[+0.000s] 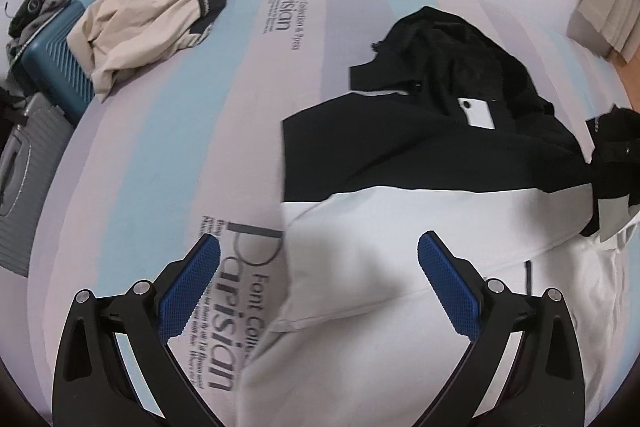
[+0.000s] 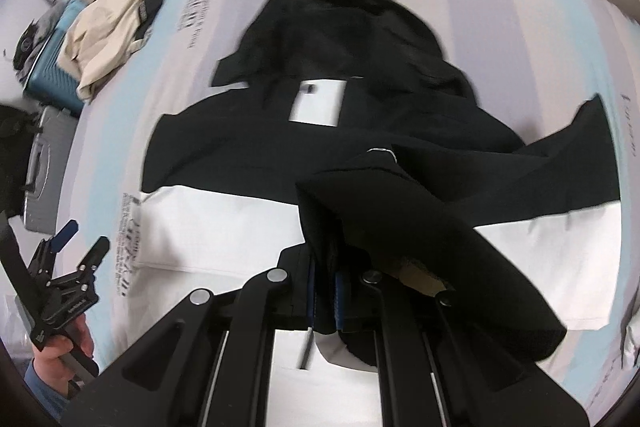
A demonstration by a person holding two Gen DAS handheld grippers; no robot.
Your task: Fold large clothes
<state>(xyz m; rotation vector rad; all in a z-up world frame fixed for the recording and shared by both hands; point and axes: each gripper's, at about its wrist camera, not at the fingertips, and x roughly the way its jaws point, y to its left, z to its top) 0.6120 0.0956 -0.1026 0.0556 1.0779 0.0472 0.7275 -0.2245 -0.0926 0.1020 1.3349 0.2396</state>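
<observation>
A large black-and-white jacket (image 1: 420, 163) lies spread on the bed, black upper part and hood toward the far side, white lower part near me. My left gripper (image 1: 318, 259) hangs open above the jacket's white left edge, nothing between its blue pads (image 1: 188, 287). In the right wrist view the same jacket (image 2: 248, 155) fills the middle. My right gripper (image 2: 326, 291) is shut on its black sleeve (image 2: 400, 227), which drapes over the fingers and lies lifted across the jacket's front. The left gripper (image 2: 82, 235) shows at the lower left, held by a hand.
The bed sheet (image 1: 160, 131) is pale with blue stripes and printed lettering. A beige-and-black garment (image 1: 148, 23) lies crumpled at the bed's far left corner. A blue suitcase (image 1: 52, 63) and a grey suitcase (image 1: 20, 187) stand beside the bed. Curtains (image 1: 612, 15) hang at the far right.
</observation>
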